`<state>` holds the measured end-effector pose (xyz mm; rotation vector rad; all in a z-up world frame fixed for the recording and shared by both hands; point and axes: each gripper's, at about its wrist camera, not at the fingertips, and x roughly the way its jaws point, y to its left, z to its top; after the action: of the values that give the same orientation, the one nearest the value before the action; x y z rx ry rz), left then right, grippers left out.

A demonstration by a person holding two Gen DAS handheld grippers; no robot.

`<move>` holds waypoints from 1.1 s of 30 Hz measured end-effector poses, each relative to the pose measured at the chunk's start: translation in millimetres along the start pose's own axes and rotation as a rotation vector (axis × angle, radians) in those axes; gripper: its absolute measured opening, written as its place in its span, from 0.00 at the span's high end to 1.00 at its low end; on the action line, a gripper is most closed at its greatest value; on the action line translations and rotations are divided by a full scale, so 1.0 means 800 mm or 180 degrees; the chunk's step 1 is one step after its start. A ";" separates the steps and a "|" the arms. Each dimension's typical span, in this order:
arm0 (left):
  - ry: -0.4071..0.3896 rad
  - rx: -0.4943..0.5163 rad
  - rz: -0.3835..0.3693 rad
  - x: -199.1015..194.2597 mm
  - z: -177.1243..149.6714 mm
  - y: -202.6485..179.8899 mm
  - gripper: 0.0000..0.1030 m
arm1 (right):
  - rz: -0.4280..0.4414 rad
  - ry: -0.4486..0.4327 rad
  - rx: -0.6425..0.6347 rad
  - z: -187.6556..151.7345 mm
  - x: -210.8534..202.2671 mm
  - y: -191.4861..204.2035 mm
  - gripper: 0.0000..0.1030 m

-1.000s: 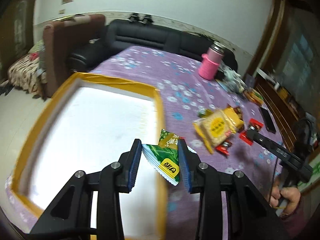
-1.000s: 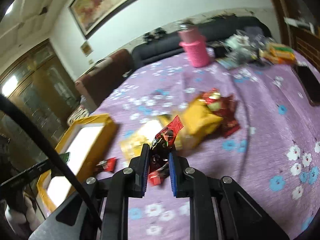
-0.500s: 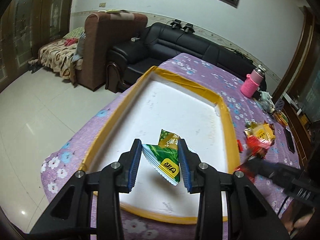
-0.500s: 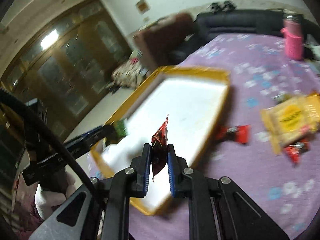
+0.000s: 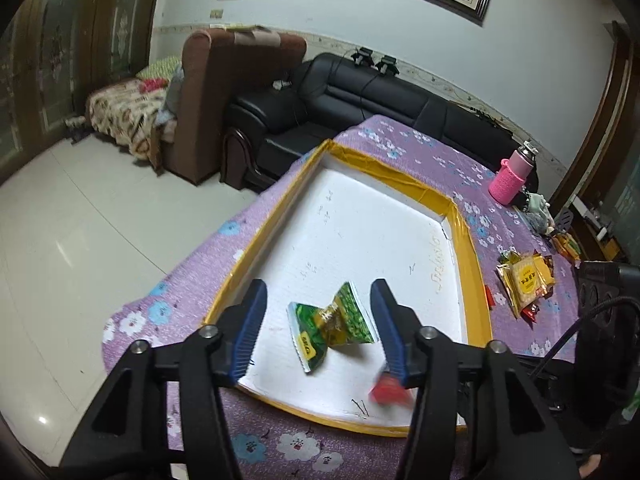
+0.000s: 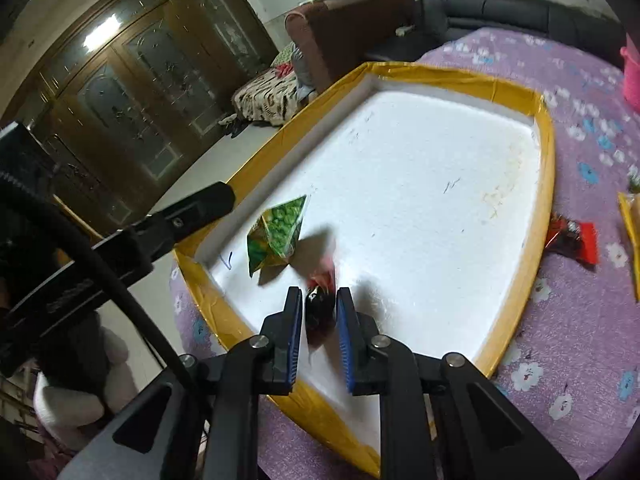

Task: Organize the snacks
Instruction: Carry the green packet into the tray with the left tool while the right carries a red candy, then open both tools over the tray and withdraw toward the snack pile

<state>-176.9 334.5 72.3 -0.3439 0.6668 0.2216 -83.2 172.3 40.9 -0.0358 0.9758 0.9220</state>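
Snacks are my concern here: the green packet (image 5: 330,326) lies on the white floor of the yellow-rimmed tray (image 5: 466,236), near its front-left corner, between the pads of my left tongs (image 5: 318,328). Those jaws are opening, and neither pad touches it. My right tongs (image 6: 319,320) hang over the tray's near edge with a dark red packet (image 6: 318,312) between the pads; the jaws are opening, and through the blur I cannot tell whether they grip it. More snacks lie on the purple floral tabletop (image 5: 436,160) past the tray's right rim: a red packet (image 6: 574,238) just beside it and yellow biscuit packs (image 5: 526,276) farther right.
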 end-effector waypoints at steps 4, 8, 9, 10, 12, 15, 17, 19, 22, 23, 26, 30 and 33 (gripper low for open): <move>-0.0121 0.0124 0.0248 -0.016 0.002 -0.014 0.29 | -0.0107 -0.0145 -0.0191 -0.002 -0.018 0.015 0.76; -0.0201 0.0254 0.0425 -0.027 0.000 -0.030 0.22 | -0.0151 -0.0353 -0.0166 -0.004 -0.043 0.008 0.69; -0.0213 0.0291 0.0434 -0.029 -0.001 -0.035 0.22 | -0.0171 -0.0394 -0.0147 -0.005 -0.049 0.005 0.69; -0.0222 0.0328 0.0440 -0.030 -0.002 -0.039 0.22 | -0.0182 -0.0418 -0.0137 -0.004 -0.051 0.003 0.68; -0.0234 0.0405 0.0478 -0.033 -0.004 -0.049 0.22 | -0.0211 -0.0497 -0.0069 -0.007 -0.064 -0.008 0.68; -0.0260 0.0521 0.0541 -0.037 -0.005 -0.063 0.22 | -0.0237 -0.0570 0.0030 -0.013 -0.078 -0.018 0.67; -0.0278 0.0599 0.0596 -0.040 -0.006 -0.073 0.22 | -0.0265 -0.0614 0.0098 -0.017 -0.087 -0.026 0.66; -0.0285 0.0666 0.0639 -0.042 -0.008 -0.081 0.22 | -0.0274 -0.0641 0.0150 -0.018 -0.092 -0.035 0.66; -0.0283 0.0757 0.0684 -0.042 -0.010 -0.092 0.22 | -0.0307 -0.0690 0.0259 -0.022 -0.102 -0.050 0.66; -0.0281 0.0786 0.0693 -0.042 -0.010 -0.096 0.22 | -0.0315 -0.0698 0.0281 -0.023 -0.104 -0.053 0.66; -0.0261 0.0860 0.0705 -0.042 -0.013 -0.107 0.22 | -0.0338 -0.0732 0.0348 -0.028 -0.113 -0.064 0.66; -0.0235 0.0923 0.0715 -0.042 -0.015 -0.117 0.22 | -0.0365 -0.0768 0.0418 -0.036 -0.123 -0.078 0.64; -0.0201 0.0963 0.0732 -0.039 -0.018 -0.125 0.22 | -0.0368 -0.0778 0.0455 -0.041 -0.127 -0.086 0.64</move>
<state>-178.3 234.4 105.7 0.0307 0.6661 0.3440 -81.7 48.8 70.4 0.1373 0.8011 0.7295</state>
